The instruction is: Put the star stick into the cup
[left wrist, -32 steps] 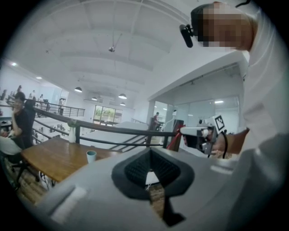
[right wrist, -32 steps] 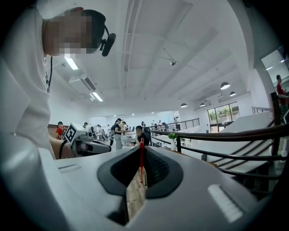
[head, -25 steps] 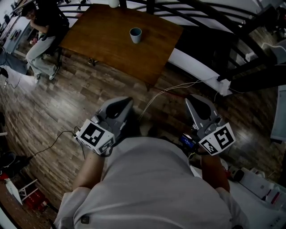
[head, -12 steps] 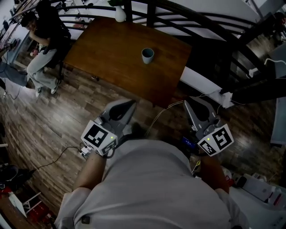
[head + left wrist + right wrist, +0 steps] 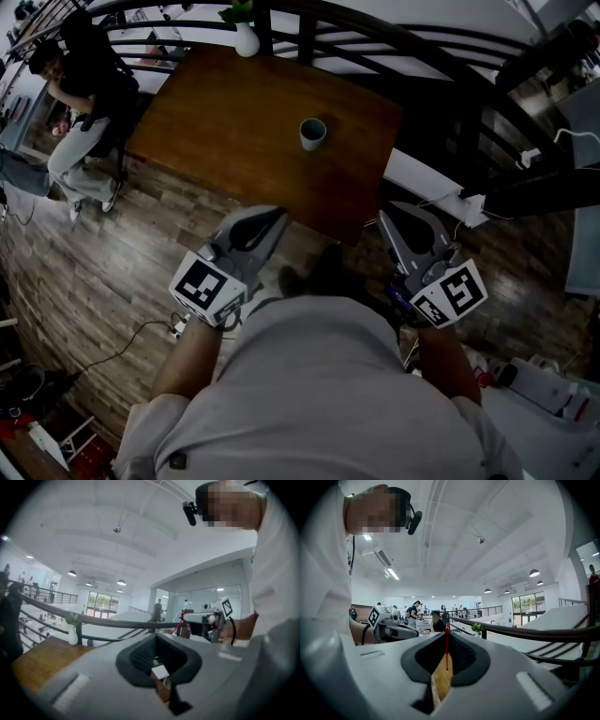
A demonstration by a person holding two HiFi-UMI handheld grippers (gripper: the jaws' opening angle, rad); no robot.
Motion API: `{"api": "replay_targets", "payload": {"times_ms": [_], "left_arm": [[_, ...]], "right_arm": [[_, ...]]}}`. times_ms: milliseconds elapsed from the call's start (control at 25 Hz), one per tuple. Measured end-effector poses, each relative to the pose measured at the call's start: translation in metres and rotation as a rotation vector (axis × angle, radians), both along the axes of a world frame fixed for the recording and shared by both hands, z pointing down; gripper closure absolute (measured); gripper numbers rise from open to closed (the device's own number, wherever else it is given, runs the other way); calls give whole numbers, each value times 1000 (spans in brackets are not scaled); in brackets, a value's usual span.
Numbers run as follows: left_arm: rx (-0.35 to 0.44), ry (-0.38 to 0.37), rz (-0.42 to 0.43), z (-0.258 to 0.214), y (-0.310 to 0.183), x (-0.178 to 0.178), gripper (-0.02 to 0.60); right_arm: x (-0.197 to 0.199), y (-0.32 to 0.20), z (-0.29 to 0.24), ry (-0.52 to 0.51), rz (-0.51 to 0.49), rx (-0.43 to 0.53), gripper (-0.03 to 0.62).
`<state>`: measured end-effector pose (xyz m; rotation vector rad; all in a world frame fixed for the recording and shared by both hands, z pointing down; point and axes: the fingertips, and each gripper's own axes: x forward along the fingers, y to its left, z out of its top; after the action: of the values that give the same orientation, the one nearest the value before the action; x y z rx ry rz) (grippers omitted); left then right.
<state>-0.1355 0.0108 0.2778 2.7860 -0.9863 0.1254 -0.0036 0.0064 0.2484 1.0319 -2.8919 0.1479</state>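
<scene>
A small blue-grey cup (image 5: 312, 133) stands upright near the right end of the brown wooden table (image 5: 225, 122). I hold both grippers close to my body over the wood floor, short of the table's near edge. My left gripper (image 5: 267, 217) is shut with nothing clearly in it. My right gripper (image 5: 394, 217) is shut on a thin red star stick (image 5: 446, 644), which stands up in the seam of its jaws. From the left gripper view, a red bit shows at the right gripper's (image 5: 199, 620) tip. The head view hides the stick.
A white vase (image 5: 246, 37) with a plant stands at the table's far edge by a dark railing (image 5: 441, 66). A person sits on a chair (image 5: 84, 103) at the table's left end. Cables (image 5: 141, 333) and a power strip (image 5: 469, 183) lie on the floor.
The table and cup have come nearer and shifted right in the head view as I move toward them. Both grippers stay shut, held as before.
</scene>
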Motion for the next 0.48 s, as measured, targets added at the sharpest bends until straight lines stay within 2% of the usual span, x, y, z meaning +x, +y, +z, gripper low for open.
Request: {"api": "replay_targets", "payload": {"times_ms": [480], "left_arm": [[-11,-26,-51,4,-93,46,578]], "right_arm": [[42,-96,4,-30,-71,-15,569]]}}
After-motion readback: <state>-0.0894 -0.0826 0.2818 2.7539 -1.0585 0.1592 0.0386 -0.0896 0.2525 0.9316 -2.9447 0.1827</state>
